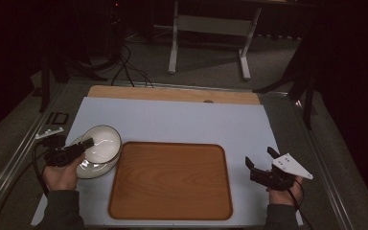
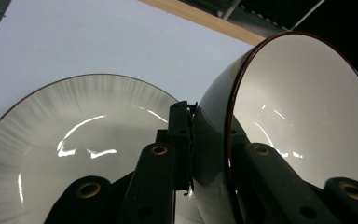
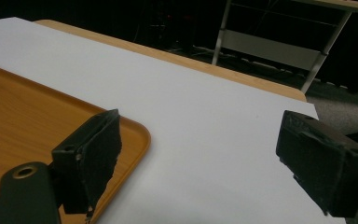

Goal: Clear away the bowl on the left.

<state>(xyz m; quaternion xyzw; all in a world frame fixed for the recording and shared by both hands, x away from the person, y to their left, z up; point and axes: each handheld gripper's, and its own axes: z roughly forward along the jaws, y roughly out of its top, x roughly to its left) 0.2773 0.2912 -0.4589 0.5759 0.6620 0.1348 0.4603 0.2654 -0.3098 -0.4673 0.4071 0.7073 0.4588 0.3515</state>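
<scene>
- Leftmost, the left gripper [image 1: 87, 143] sits at the near-left part of the white mat [image 1: 182, 120], its jaws clamped on the rim of a bowl [image 1: 104, 143]; the person's left hand [image 1: 62, 173] holds it from below.
- Seen from the left gripper view, one jaw lies against the bowl's [image 2: 303, 107] dark outer wall and the other against its white inside, with the bowl tipped on edge so its opening faces sideways.
- Beneath and beside it lies a shallow white plate [image 2: 74, 135] with a thin dark rim; whether the bowl touches it I cannot tell.
- Risk here, as I judge it: a glazed rim pinched between two narrow jaws could pivot or slip, and the bowl could drop onto the plate and chip both.
- Next to the right, an empty wooden tray [image 1: 170, 179] rests mid-mat, its left edge just beside the plate; a low swing of the bowl toward it could catch the tray's raised lip.
- Farthest right, the right gripper [image 1: 260, 159] hovers near the mat's right edge, well apart from the tray, jaws spread wide and holding nothing.
- From the right gripper view, the tray's [image 3: 37, 116] rounded corner lies behind one jaw, bare mat [image 3: 205, 130] between them.
</scene>
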